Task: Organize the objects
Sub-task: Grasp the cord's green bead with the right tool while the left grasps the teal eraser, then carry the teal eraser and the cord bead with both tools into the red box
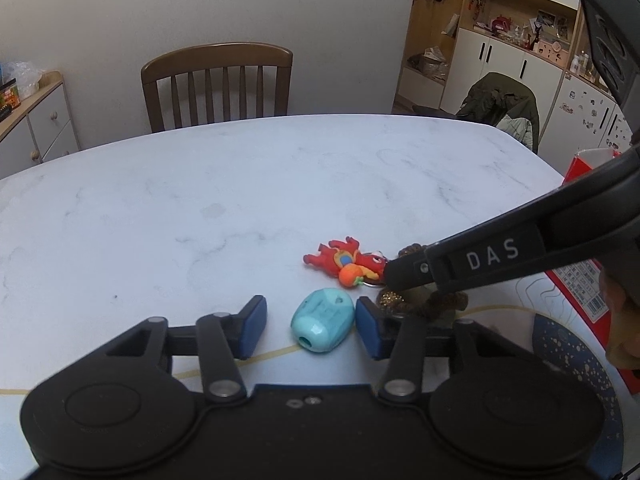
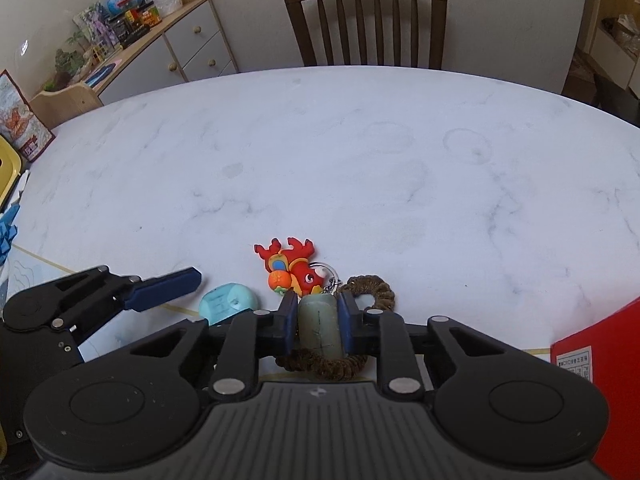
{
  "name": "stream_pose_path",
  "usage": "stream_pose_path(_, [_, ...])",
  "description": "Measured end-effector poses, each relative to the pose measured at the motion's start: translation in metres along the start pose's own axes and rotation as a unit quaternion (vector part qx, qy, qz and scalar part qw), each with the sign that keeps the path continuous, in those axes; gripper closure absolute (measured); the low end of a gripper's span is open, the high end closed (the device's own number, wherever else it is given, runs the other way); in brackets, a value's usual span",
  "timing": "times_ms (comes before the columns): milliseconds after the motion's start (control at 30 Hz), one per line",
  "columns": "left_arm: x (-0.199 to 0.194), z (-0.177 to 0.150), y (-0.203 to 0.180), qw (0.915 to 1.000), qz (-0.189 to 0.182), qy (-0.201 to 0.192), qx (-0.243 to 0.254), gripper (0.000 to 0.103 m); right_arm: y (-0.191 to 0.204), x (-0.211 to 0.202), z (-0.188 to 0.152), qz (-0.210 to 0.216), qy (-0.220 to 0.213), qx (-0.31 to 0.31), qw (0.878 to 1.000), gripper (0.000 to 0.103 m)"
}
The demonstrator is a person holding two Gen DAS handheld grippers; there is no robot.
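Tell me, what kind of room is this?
Most likely a home dining room: a marble-look table with a wooden chair pushed up to it, and cupboards crowded with household knick-knacks.

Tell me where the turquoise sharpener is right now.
The turquoise sharpener lies on the marble table between the open left gripper's fingers, just in front of the red dragon keychain.

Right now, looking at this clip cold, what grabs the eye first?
The red and orange dragon keychain stands out most, lying on the white marble table near its front edge. Just in front of it, the right tool is shut on a pale green cylinder tied to a brown braided cord. To the left, a turquoise block lies between the open fingers of the left tool.
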State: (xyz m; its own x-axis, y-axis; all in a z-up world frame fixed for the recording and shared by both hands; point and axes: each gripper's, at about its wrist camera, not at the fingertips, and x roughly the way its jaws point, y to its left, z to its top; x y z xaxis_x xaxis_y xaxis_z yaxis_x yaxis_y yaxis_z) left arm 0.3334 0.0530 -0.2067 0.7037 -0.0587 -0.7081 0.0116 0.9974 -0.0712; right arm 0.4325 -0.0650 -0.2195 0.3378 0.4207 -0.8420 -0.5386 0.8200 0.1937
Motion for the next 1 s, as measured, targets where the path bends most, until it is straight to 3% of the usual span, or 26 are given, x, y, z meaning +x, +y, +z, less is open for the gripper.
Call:
stream_pose_path(133, [0.000, 0.000, 0.000, 1.0000, -0.006, 0.005, -0.003, 0.070, -0.001, -0.007, -0.005, -0.001, -0.013, 0.006, 1.000, 0.082])
stream_pose_path(633, [-0.037, -0.003, -0.015, 0.9996, -0.025, 0.005, -0.010, 0.070, -0.009, -0.065, -0.028, -0.019, -0.098, 0.038, 0.994, 0.083])
stream_pose_path(1000, [-0.088, 0.015, -0.048, 0.9989, -0.044, -0.013, 0.006, 0.070, -0.015, -0.131, -0.036, -0.015, -0.110, 0.045, 0.993, 0.083])
